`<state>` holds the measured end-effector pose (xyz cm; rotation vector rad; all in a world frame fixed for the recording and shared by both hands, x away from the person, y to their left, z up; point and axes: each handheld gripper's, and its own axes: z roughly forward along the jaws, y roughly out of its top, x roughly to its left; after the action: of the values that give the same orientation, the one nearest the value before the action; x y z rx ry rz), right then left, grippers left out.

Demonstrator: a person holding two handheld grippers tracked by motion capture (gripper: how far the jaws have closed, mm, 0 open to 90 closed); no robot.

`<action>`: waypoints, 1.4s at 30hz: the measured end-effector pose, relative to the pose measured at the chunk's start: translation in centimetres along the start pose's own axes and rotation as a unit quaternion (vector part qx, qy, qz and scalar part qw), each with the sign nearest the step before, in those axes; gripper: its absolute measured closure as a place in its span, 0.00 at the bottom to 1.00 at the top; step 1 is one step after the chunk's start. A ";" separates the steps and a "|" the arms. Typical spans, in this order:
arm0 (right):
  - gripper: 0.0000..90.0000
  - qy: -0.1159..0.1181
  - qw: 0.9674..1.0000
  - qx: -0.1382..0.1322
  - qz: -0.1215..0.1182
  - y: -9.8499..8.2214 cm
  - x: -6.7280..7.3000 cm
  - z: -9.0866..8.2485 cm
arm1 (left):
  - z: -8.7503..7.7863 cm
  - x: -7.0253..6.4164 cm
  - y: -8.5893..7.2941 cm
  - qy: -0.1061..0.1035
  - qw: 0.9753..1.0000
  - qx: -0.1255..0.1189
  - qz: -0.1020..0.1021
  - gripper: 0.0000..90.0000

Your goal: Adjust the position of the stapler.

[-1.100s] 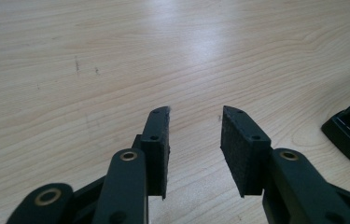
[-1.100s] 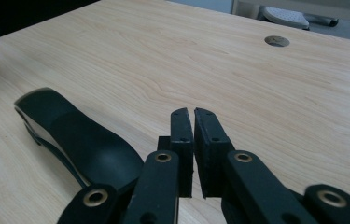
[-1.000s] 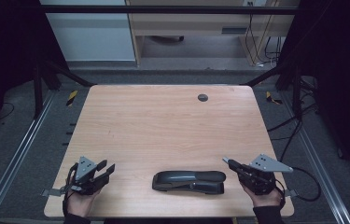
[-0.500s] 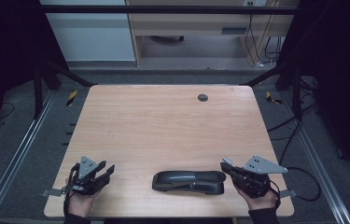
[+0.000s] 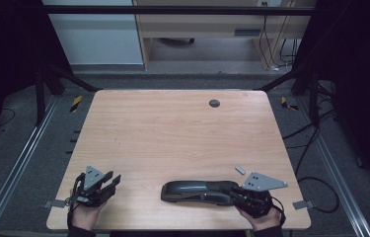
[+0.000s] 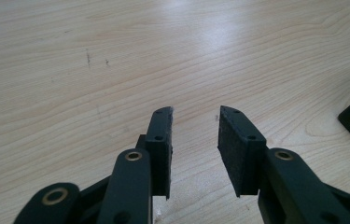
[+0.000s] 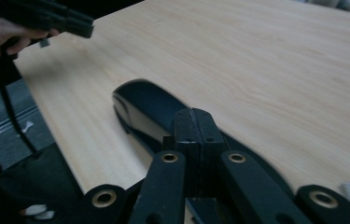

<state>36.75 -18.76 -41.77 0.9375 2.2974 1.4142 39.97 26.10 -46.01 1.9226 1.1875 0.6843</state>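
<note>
Two grippers are working at the bottom edge of the table [image 5: 172, 128]: the right gripper [image 5: 235, 196], jaws pressed together and holding nothing, has been sliding left until it is meeting the stapler's [image 5: 197, 191] right end. The left gripper [image 5: 113, 180], at lower left, has just been narrowing to a small, empty gap. No containers are present.

Small grey strip [image 5: 240, 170] lies on table [image 5: 182, 133] just beyond right jaws; dark round plug [image 5: 214, 103] far ahead.
</note>
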 end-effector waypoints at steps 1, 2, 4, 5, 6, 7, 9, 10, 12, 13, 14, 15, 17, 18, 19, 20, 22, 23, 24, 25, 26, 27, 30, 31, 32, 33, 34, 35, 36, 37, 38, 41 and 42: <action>1.00 0.009 1.000 0.008 -0.003 -0.4 0.5 0.4 | 0.0 0.0 0.0 0.001 1.000 0.000 -0.001 0.72; 1.00 0.009 1.000 0.008 -0.003 -0.4 0.5 0.4 | 0.0 0.0 0.0 0.001 1.000 0.000 -0.001 0.72; 1.00 0.016 1.000 0.017 -0.001 -0.9 0.8 0.6 | -0.1 0.0 0.0 0.003 1.000 0.000 0.000 0.72; 1.00 0.017 1.000 0.019 -0.002 -1.1 0.9 0.7 | -0.1 0.0 0.0 0.003 1.000 0.000 0.000 0.72; 1.00 0.020 0.999 0.024 -0.002 -1.4 1.1 0.6 | -0.1 0.0 0.0 0.003 1.000 0.000 0.000 0.72; 1.00 0.022 0.999 0.030 -0.003 -1.9 1.1 0.5 | -0.1 0.0 0.0 0.003 1.000 0.001 0.001 0.72; 1.00 0.021 0.999 0.037 -0.001 -2.5 0.9 0.4 | -0.1 0.0 0.0 0.003 1.000 0.001 0.001 0.72; 1.00 0.021 0.999 0.037 -0.001 -2.5 0.9 0.4 | -0.1 0.0 0.0 0.003 1.000 0.001 0.001 0.72; 1.00 0.016 0.999 0.044 -0.001 -3.4 0.6 0.2 | 0.0 0.0 0.0 0.003 1.000 0.002 0.002 0.72; 1.00 0.013 0.999 0.047 -0.002 -3.7 0.4 0.2 | 0.0 0.0 0.0 0.002 1.000 0.003 0.002 0.72; 1.00 0.013 0.999 0.047 -0.002 -3.7 0.4 0.2 | 0.0 0.0 0.0 0.002 1.000 0.003 0.002 0.72; 1.00 0.009 0.999 0.049 -0.002 -4.1 0.1 0.2 | 0.0 0.0 0.0 0.002 1.000 0.003 0.001 0.72; 1.00 0.002 0.998 0.062 0.006 -4.8 -0.5 0.4 | 0.0 0.0 0.0 0.002 1.000 0.004 0.001 0.72; 1.00 -0.001 0.998 0.068 0.012 -5.0 -0.7 0.5 | 0.0 0.0 0.0 0.002 1.000 0.005 0.002 0.72; 1.00 -0.005 0.997 0.077 0.019 -5.5 -1.1 0.7 | 0.0 0.0 0.0 0.003 1.000 0.005 0.002 0.72; 1.00 -0.006 0.996 0.081 0.023 -5.6 -1.3 0.8 | 0.0 0.0 0.0 0.003 1.000 0.005 0.001 0.72; 1.00 -0.010 0.996 0.088 0.024 -5.8 -1.5 0.9 | 0.0 0.0 0.0 0.004 1.000 0.005 0.003 0.72; 1.00 -0.012 0.995 0.094 0.025 -5.9 -1.6 1.0 | 0.0 0.0 0.0 0.004 1.000 0.005 0.004 0.72; 1.00 -0.012 0.995 0.094 0.025 -5.9 -1.6 1.0 | 0.0 0.0 0.0 0.004 1.000 0.005 0.004 0.72; 1.00 -0.014 0.995 0.098 0.027 -6.0 -1.6 1.1 | 0.0 0.0 0.0 0.004 1.000 0.005 0.004 0.72; 1.00 -0.019 0.994 0.108 0.029 -6.1 -1.8 1.4 | 0.0 -0.1 0.0 0.005 1.000 0.005 0.004 0.72; 1.00 -0.019 0.994 0.108 0.029 -6.1 -1.8 1.4 | 0.0 -0.1 0.0 0.004 1.000 0.006 0.004 0.72; 1.00 -0.023 0.992 0.118 0.032 -6.3 -1.8 1.6 | 0.0 -0.1 0.0 0.005 1.000 0.007 0.005 0.72; 1.00 -0.024 0.991 0.126 0.032 -6.3 -1.9 1.7 | 0.0 -0.1 0.0 0.005 1.000 0.008 0.006 0.72; 1.00 -0.024 0.991 0.126 0.032 -6.3 -1.9 1.7 | 0.0 -0.1 0.0 0.005 1.000 0.008 0.006 0.72; 1.00 -0.026 0.991 0.128 0.031 -6.4 -1.9 1.8 | 0.0 -0.1 0.0 0.005 1.000 0.008 0.005 0.72; 1.00 -0.026 0.990 0.133 0.027 -6.4 -1.9 1.9 | 0.0 -0.1 0.0 0.005 1.000 0.008 0.005 0.72; 1.00 -0.030 0.989 0.140 0.027 -6.4 -1.9 2.0 | 0.0 -0.1 0.0 0.005 1.000 0.009 0.005 0.71; 1.00 -0.030 0.989 0.140 0.027 -6.4 -1.9 2.0 | 0.0 -0.1 0.0 0.005 1.000 0.009 0.005 0.71; 1.00 -0.033 0.988 0.147 0.025 -6.5 -1.9 2.2 | 0.0 -0.1 0.0 0.005 1.000 0.009 0.006 0.71; 1.00 -0.033 0.988 0.147 0.025 -6.5 -1.9 2.2 | 0.0 -0.1 0.0 0.005 1.000 0.009 0.006 0.71; 1.00 -0.042 0.987 0.156 0.021 -6.5 -1.9 2.4 | 0.0 -0.1 0.0 0.004 1.000 0.009 0.005 0.71; 1.00 -0.044 0.986 0.158 0.020 -6.5 -2.0 2.4 | 0.0 -0.1 0.0 0.004 1.000 0.009 0.005 0.70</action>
<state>37.06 -20.43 -48.79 1.1161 2.4922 1.0150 39.95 26.00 -46.07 1.9439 1.1922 0.6895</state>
